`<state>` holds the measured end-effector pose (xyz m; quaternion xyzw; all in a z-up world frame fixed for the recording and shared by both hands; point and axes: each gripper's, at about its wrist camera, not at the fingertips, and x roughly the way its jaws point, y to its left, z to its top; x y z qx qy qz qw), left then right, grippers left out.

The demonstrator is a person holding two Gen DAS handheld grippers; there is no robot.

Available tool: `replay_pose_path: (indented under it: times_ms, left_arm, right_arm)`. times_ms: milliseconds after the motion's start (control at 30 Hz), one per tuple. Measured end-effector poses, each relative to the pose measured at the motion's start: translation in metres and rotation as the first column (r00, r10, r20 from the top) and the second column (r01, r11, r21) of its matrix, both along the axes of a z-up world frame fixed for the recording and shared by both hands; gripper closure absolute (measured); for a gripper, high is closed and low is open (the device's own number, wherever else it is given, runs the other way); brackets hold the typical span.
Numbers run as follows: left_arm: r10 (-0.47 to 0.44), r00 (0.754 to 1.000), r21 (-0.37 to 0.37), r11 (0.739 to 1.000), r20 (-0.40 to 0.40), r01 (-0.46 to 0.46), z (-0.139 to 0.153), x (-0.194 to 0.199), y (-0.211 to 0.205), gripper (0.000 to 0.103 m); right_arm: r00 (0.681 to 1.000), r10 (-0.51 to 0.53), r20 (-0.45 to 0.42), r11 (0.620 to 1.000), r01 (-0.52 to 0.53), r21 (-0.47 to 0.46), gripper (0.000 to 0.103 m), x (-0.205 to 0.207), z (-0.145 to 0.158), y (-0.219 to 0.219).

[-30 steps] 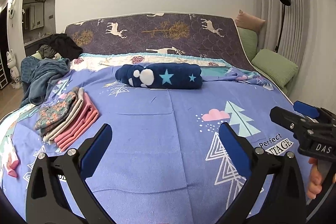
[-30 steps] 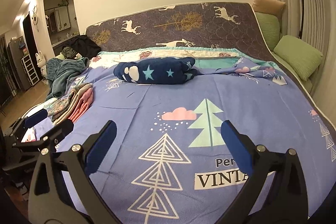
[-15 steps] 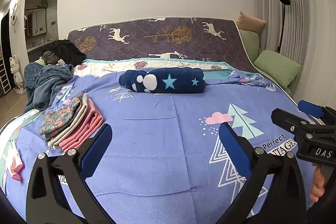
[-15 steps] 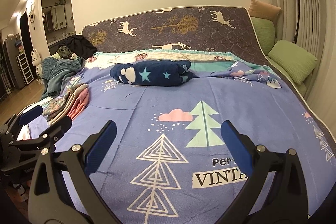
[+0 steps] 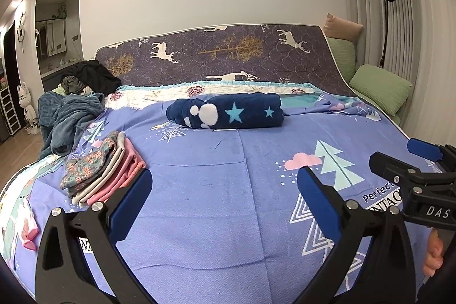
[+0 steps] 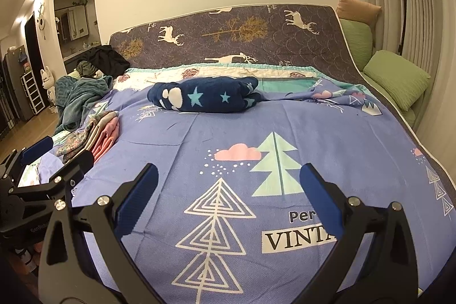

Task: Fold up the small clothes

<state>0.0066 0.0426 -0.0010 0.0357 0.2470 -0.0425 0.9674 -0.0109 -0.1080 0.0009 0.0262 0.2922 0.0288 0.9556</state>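
Both grippers hover with fingers spread over the bed, the folded clothes lying off to the left.

In the left wrist view the left gripper (image 5: 222, 195) fills the lower frame with its blue-padded fingers (image 5: 131, 204) wide apart and nothing between them; the stack of folded clothes (image 5: 99, 170) lies at centre left on the blue printed bedspread (image 5: 213, 190), just beyond and left of the left finger, apart from it. The right gripper (image 5: 399, 158) juts in from the right edge, also spread and empty, with part of a hand (image 5: 433, 258) below it. In the right wrist view the stack sits at middle left, well left of the spread right fingers. A rolled navy star blanket (image 5: 228, 111) rests at upper centre, and a heap of loose clothes (image 5: 71, 110) at the upper left.
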Motion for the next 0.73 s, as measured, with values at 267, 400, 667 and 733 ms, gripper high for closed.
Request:
replay_pose_path:
  times_ms: [267, 400, 667, 733]
  left_arm:
    - [0.001, 1.0, 0.008, 1.0, 0.001, -0.001, 0.0003, 0.0005, -0.0013, 0.002]
    - [0.001, 1.0, 0.009, 1.0, 0.006, -0.001, 0.0013, -0.0001, -0.0006, 0.002]
    - [-0.001, 1.0, 0.015, 1.0, 0.003, 0.0, 0.0007, -0.0007, -0.0014, 0.002]
    - [-0.004, 1.0, 0.018, 1.0, 0.005, 0.004, 0.0008, -0.0008, -0.0027, 0.002]
  right_arm:
    - [1.0, -0.01, -0.005, 1.0, 0.01, -0.002, 0.002, 0.0008, -0.0005, -0.0032]
    - [1.0, -0.012, -0.006, 1.0, 0.012, -0.005, 0.002, 0.0012, -0.0005, -0.0038]
    - [1.0, -0.012, -0.007, 1.0, 0.012, -0.006, 0.002, 0.0011, 0.0, -0.0037]
    - [1.0, -0.012, -0.008, 1.0, 0.012, -0.006, 0.002, 0.0011, 0.0, -0.0038]
